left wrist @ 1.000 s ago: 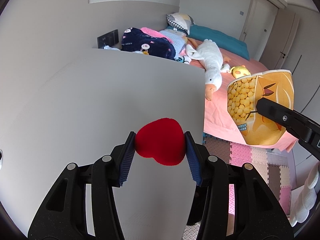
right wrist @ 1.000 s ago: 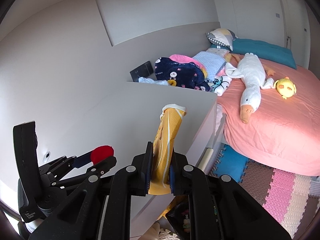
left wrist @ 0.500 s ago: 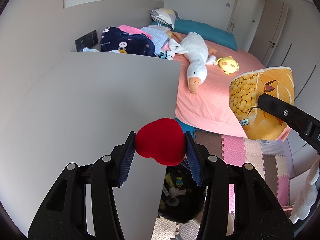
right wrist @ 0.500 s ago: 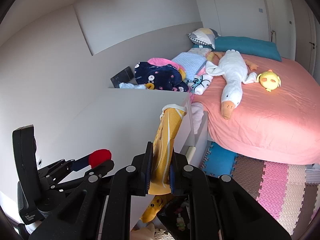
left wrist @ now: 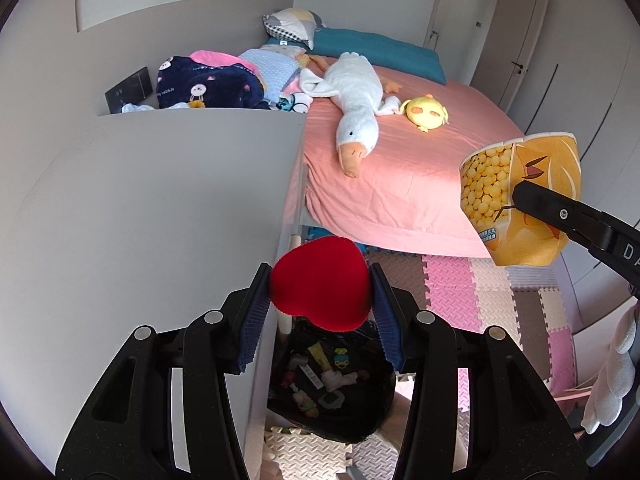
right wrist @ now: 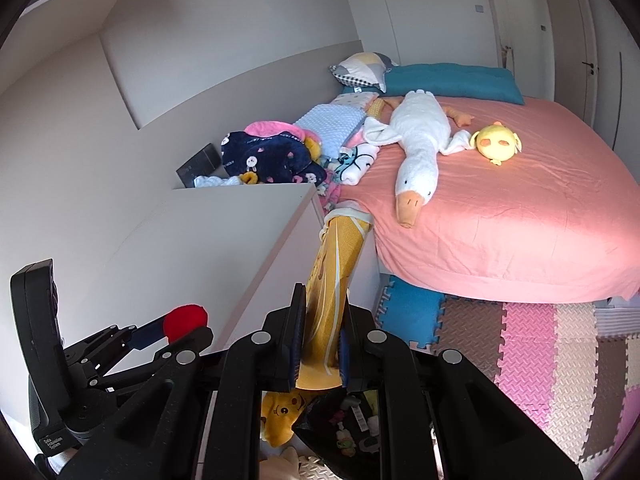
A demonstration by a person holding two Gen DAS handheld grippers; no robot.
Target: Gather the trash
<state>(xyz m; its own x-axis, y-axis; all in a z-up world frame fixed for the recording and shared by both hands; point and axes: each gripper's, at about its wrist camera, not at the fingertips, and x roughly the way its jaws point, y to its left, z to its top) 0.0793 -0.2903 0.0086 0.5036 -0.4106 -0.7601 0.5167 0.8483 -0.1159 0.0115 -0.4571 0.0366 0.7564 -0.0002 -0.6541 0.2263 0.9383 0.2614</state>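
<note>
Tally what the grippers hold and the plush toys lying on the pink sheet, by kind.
Held trash items: 2, red heart-shaped piece in the left gripper, flattened yellow paper cup in the right gripper
Plush toys on the sheet: 2, white goose, yellow chick
Total: 4

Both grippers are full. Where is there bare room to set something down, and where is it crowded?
The grey cabinet top is bare up to the dark box at its far end. The pink bed is free this side of the goose and yellow plush. The blankets by the wall and the trash bag are crowded.
</note>
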